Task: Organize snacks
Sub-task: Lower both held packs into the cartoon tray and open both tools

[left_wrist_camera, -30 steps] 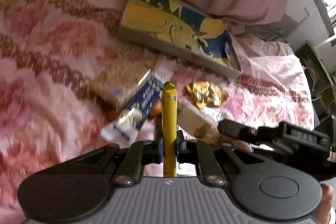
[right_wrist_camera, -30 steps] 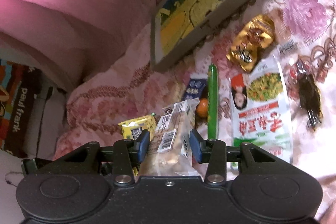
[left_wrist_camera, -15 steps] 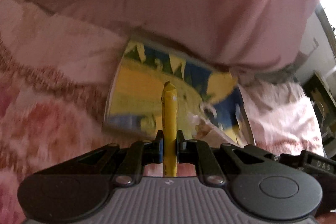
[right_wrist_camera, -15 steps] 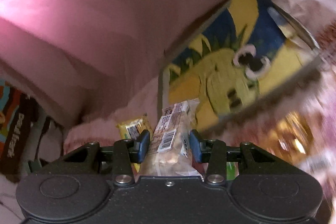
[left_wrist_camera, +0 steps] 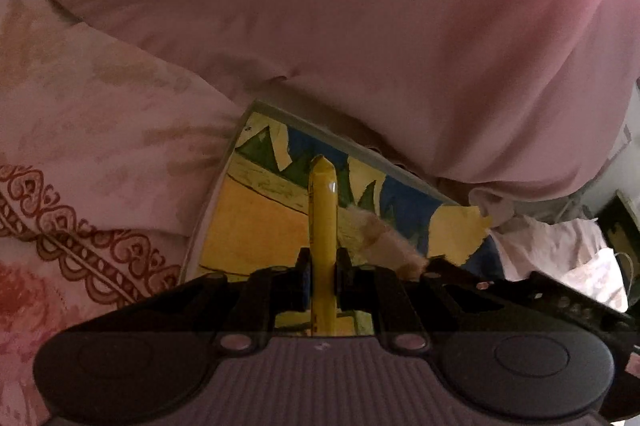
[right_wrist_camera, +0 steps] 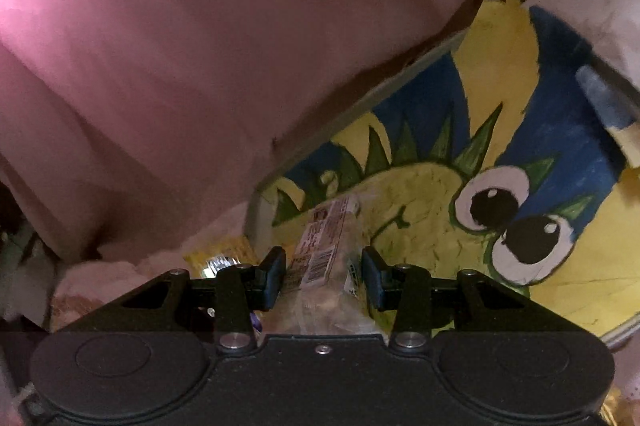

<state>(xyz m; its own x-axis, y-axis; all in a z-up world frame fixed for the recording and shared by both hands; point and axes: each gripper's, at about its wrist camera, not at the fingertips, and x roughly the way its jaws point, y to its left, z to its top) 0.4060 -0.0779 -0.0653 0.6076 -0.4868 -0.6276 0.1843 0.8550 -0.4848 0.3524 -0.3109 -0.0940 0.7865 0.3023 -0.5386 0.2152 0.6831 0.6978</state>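
Gleaming yellow stick snack (left_wrist_camera: 323,226), clear barcoded packet (right_wrist_camera: 326,246)

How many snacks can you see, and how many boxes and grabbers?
Yellow stick snack, in the left gripper: 1
Clear packet, in the right gripper: 1
Yellow wrapper on the bedspread: 1
Painted box: 1
Grippers: 2
Total: 6

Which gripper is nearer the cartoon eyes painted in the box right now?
Right. The right gripper, holding a clear snack pack, hangs just beside the eyes. The left gripper, holding a yellow stick, is over the box's opposite end; the eyes are outside its view.
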